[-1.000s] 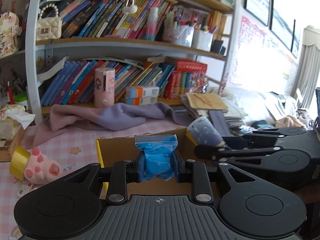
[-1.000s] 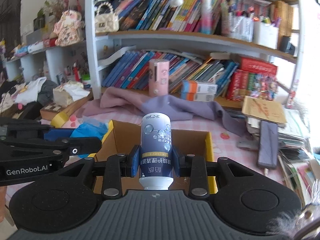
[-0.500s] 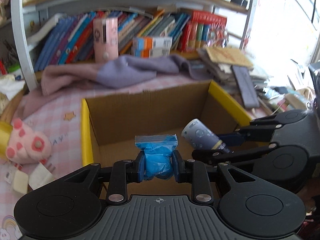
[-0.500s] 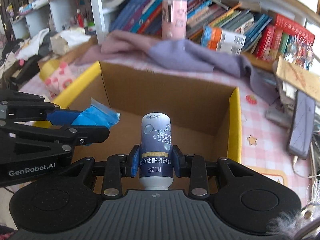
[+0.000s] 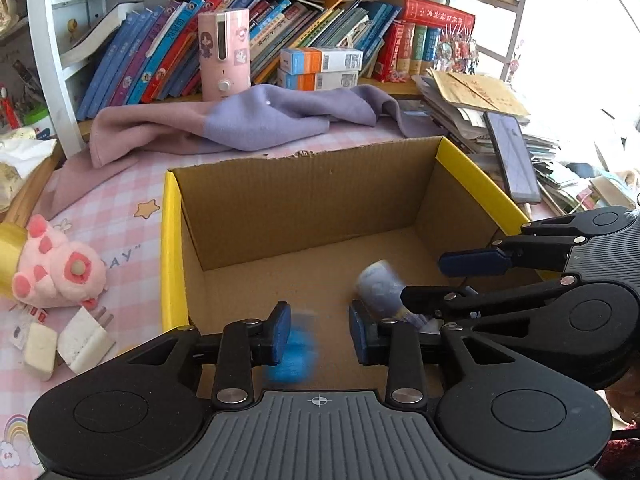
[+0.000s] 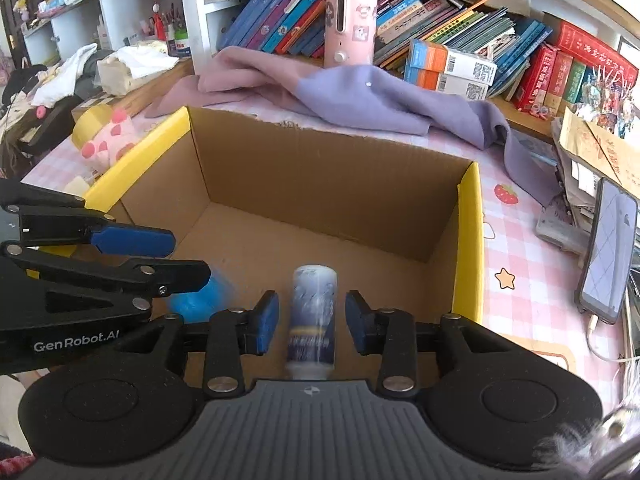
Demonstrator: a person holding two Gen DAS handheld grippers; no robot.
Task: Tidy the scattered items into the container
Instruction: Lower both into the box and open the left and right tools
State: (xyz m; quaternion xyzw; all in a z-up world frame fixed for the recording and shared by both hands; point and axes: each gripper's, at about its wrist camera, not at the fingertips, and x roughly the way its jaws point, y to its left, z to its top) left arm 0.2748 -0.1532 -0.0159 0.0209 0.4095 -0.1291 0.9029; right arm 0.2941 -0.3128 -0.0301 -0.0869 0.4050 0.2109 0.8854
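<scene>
On the far left of the pink checked surface lie a pink plush and white chargers, just outside the box, an open carton with yellow side edges; the left gripper points steeply down into the box near its front wall, its jaws apart and just been opening, with clear gaps at the pads; the blue bag shows as a blur low between them, nearer the left pad, gripped by neither, whether it touches that pad cannot be told; to its right the right gripper tilts down at much the same angle beside the left one, the two close together over the box floor; its jaws too stand apart and have just been opening, and the bottle, upright in that view and smeared by motion, sits between the pads with space on both sides, free of them, inside the box; behind the box lies a purple cloth, and at the far right a phone rests on a stack of papers.
</scene>
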